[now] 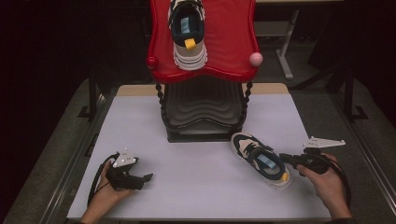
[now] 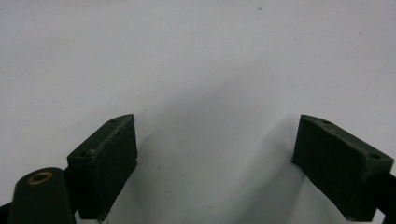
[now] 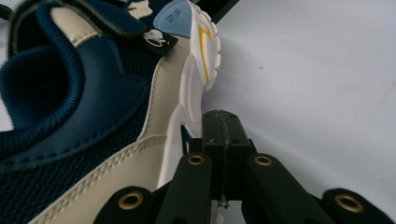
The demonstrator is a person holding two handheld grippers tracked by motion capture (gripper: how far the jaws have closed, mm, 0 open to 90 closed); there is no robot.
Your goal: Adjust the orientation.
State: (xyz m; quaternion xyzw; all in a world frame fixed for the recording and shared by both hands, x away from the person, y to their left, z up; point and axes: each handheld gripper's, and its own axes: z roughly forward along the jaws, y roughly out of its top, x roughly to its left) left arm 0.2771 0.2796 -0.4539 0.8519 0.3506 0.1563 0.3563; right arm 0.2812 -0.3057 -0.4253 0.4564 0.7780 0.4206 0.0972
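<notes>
A pale worktop (image 1: 196, 163) carries a 2-tier shoe rack (image 1: 203, 70) with 1 sneaker on its red top shelf. The other sneaker (image 1: 261, 159) lies front right; the right tongs (image 1: 286, 159) are pressed together, touching its sole. The left tongs (image 1: 148, 177) hover spread, front left.

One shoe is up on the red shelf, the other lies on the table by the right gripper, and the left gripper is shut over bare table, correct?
Not quite: the left gripper is open, its jaws wide apart over bare table, as the left gripper view shows. The rest holds.
</notes>
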